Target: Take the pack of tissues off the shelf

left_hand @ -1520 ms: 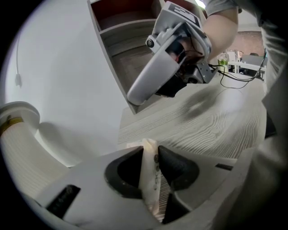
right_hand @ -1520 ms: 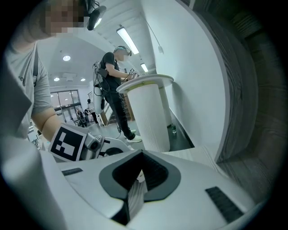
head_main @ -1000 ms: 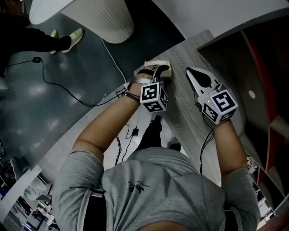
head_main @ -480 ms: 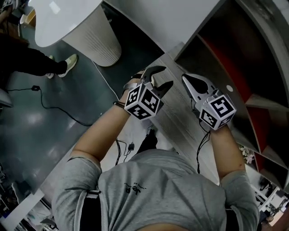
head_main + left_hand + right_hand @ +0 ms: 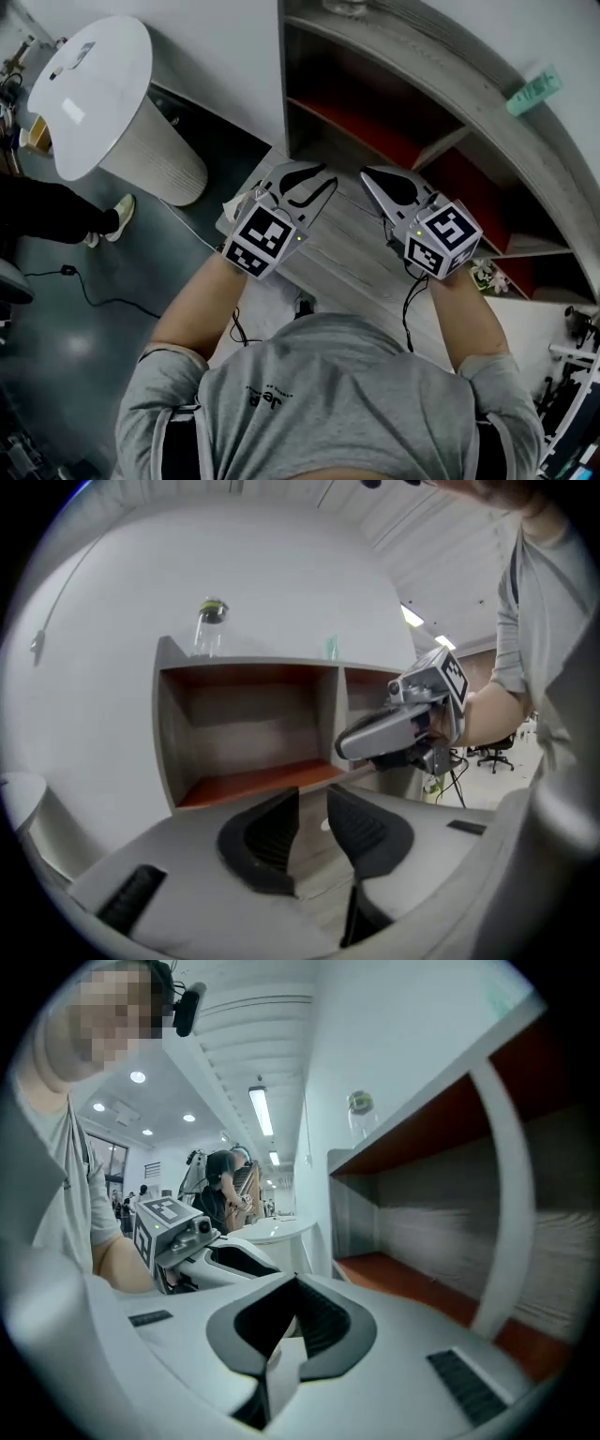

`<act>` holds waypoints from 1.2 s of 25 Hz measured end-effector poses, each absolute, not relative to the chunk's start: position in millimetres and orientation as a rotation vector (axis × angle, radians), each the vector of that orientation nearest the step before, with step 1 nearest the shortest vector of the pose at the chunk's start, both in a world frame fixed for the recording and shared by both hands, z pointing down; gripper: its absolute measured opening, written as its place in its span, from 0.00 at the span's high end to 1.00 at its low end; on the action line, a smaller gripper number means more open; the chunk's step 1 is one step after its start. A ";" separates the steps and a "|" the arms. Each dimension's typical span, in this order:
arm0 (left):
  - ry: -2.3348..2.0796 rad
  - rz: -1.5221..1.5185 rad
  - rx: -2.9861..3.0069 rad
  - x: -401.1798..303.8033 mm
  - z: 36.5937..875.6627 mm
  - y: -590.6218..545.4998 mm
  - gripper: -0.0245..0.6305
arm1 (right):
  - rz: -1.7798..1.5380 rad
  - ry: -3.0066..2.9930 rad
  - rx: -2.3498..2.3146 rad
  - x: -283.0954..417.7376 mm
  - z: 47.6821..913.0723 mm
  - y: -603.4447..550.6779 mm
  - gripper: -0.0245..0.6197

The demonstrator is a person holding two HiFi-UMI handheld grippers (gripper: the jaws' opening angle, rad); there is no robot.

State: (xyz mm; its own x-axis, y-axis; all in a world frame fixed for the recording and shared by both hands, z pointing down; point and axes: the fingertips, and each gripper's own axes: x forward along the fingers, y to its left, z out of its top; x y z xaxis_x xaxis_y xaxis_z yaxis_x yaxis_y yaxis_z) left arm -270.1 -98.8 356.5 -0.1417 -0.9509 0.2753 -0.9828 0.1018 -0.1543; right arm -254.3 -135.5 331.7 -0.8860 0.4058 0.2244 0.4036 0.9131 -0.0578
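A small green pack of tissues (image 5: 532, 91) lies on top of the wooden shelf unit (image 5: 441, 94), far to the right in the head view; in the left gripper view the pack (image 5: 331, 649) is a small green shape on the shelf's top board. My left gripper (image 5: 317, 178) is raised before the left red-floored compartment. Its jaws have just been closing; a narrow gap remains with nothing in it (image 5: 314, 822). To its right my right gripper (image 5: 368, 176) is held at the same height, shut and empty (image 5: 293, 1288). Both are well short of the pack.
A glass jar (image 5: 211, 622) stands at the left end of the shelf's top. A grey wooden table (image 5: 352, 248) lies under the grippers, with a pale object (image 5: 234, 206) at its left edge. A white round pedestal table (image 5: 98, 89) and a person's foot (image 5: 112, 218) are at left.
Both grippers have risen from the table top to the shelf's height. The left jaws, wide half a second ago, have narrowed. The head view has tilted up and now takes in the shelf.
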 end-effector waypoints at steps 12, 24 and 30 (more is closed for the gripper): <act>-2.065 0.265 2.227 -115.2 296.0 -204.9 0.95 | 0.071 -2.961 -0.305 -69.4 285.7 -258.3 0.93; -1.913 0.086 2.298 -18.3 288.4 -258.0 0.95 | 0.207 -2.995 -0.152 69.6 304.5 -332.9 0.93; -1.859 0.054 2.334 8.2 287.8 -263.8 0.95 | 0.241 -3.032 -0.165 90.1 300.8 -337.2 0.93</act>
